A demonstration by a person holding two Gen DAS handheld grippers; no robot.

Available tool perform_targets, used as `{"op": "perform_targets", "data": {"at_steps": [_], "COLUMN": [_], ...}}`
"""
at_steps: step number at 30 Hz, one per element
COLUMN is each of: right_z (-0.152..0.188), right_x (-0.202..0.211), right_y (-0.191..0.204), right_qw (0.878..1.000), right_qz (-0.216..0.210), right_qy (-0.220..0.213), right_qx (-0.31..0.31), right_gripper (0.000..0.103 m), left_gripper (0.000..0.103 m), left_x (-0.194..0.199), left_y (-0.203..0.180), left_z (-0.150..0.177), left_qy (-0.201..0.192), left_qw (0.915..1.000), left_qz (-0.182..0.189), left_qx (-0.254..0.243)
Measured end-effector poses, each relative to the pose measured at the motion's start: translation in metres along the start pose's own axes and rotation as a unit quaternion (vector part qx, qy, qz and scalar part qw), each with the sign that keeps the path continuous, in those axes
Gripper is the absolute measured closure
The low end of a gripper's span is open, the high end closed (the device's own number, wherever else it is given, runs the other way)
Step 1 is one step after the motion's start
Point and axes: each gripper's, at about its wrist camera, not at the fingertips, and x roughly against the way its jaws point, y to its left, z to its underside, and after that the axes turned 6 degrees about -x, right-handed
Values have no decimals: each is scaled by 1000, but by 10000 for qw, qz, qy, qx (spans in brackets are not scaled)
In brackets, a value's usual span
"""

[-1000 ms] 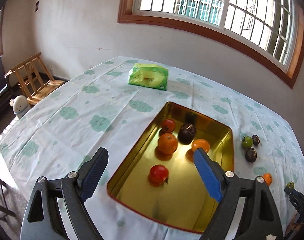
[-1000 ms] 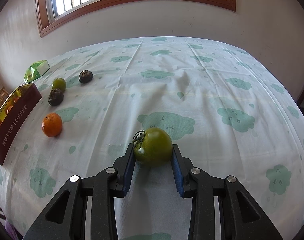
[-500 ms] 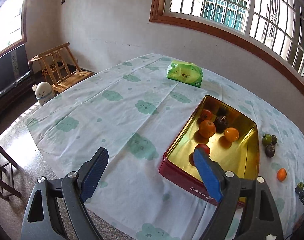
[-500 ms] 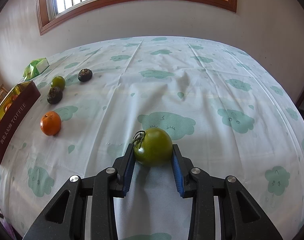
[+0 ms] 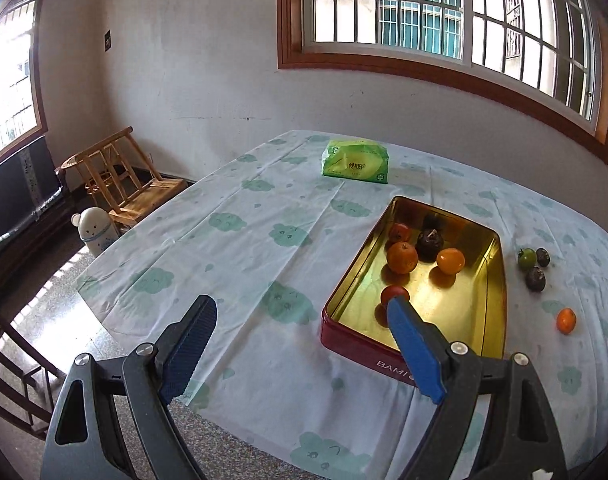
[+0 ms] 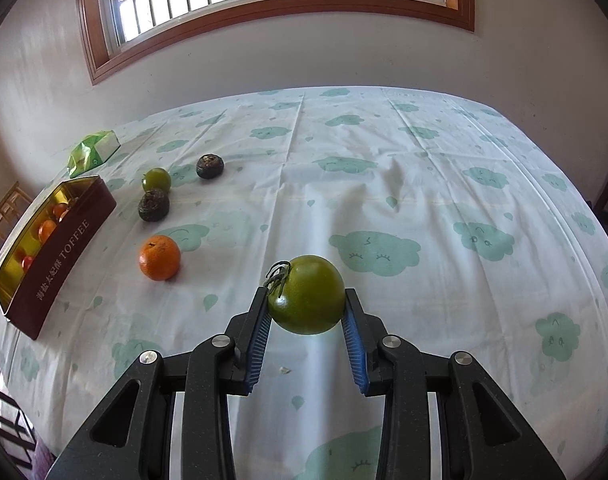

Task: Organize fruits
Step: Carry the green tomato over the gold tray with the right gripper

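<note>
The green tomato (image 6: 306, 295) sits between the two blue pads of the right gripper (image 6: 307, 300), which squeeze it on both sides and hold it up above the table (image 6: 443, 184). Its stem points to the left.

To its left on the cloth lies an orange (image 6: 160, 257). Past that are a dark fruit (image 6: 154, 205), a small green tomato (image 6: 156, 179) and another dark fruit (image 6: 210, 166), all near each other. Left of these is the red tin (image 6: 64, 248), gold inside. It holds two oranges (image 5: 402, 257), a dark fruit (image 5: 429, 240) and two red tomatoes (image 5: 394, 294). A green tissue pack (image 5: 355, 161) lies behind the tin.

The left gripper (image 5: 304, 342) is wide open with nothing in it, over the near edge of the table, just beside the tin.

The right half of the cloth is bare. A wooden chair (image 5: 120, 176) stands on the floor past the table's left edge.
</note>
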Motion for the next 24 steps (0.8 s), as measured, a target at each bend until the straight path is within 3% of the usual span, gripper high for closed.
{"op": "perform_targets", "data": {"at_steps": [12, 24], "right_z": [8, 25], "right_x": [42, 75], "right_y": [87, 169], "right_qw": [9955, 9825], "right_qz": [-576, -1160], "right_qy": [-209, -344], "right_qx": [722, 1418], "right_gripper": [67, 67], "left_gripper": [18, 16], "left_x": [16, 28], "left_y": [2, 8], "left_z": [7, 18], "left_qy": [-159, -223], "left_qw": [9996, 9986], "left_qz": [-35, -81], "left_qx": [-242, -463]}}
